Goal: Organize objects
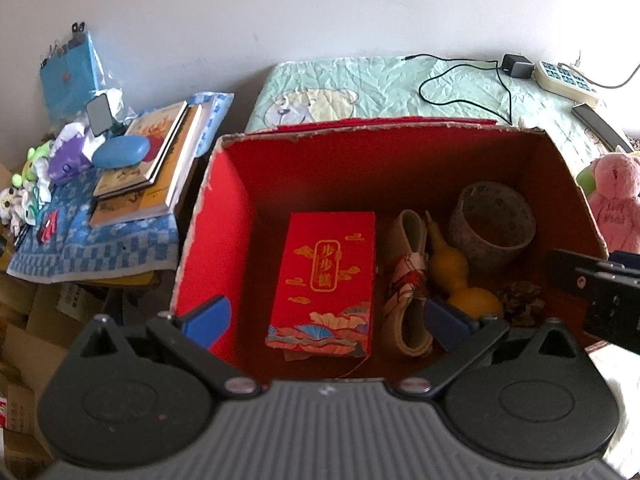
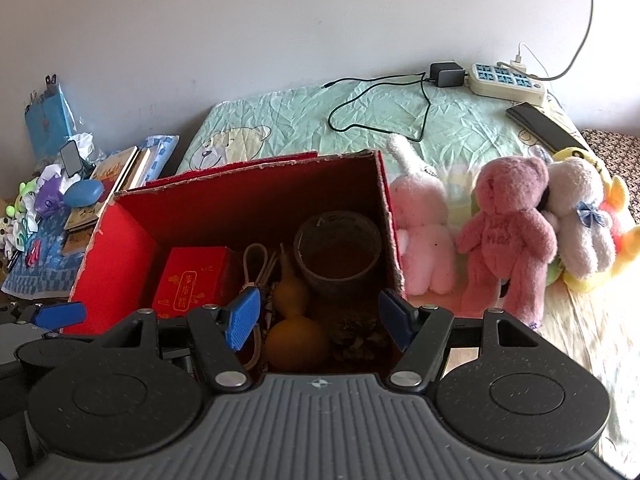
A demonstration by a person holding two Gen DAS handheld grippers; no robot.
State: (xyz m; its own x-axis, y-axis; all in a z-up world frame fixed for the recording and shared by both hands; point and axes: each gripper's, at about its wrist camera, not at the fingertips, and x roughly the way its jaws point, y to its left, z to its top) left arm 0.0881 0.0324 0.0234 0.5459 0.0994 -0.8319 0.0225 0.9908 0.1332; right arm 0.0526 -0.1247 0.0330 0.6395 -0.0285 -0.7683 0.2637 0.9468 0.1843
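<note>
An open red cardboard box [image 1: 224, 240] [image 2: 116, 256] stands on the bed. Inside lie a red gift packet [image 1: 326, 276] [image 2: 192, 280], a yellow gourd [image 1: 452, 272] [image 2: 294, 340], a grey round container [image 1: 492, 224] [image 2: 338, 250], a folded strap [image 1: 408, 300] and a pine cone [image 1: 520, 300] [image 2: 356, 340]. My left gripper [image 1: 324, 320] is open and empty above the box's near edge. My right gripper [image 2: 320, 320] is open and empty over the box's near right corner. Plush toys sit right of the box: a white rabbit [image 2: 420, 216], a pink bear [image 2: 508, 232] [image 1: 616, 204], a white bear [image 2: 580, 220].
A side table with a blue checked cloth [image 1: 100, 248] holds stacked books [image 1: 152, 152], a blue case [image 1: 120, 152] and small toys. A power strip [image 2: 508, 80], charger cable [image 2: 380, 120] and phone [image 2: 540, 124] lie at the bed's far end.
</note>
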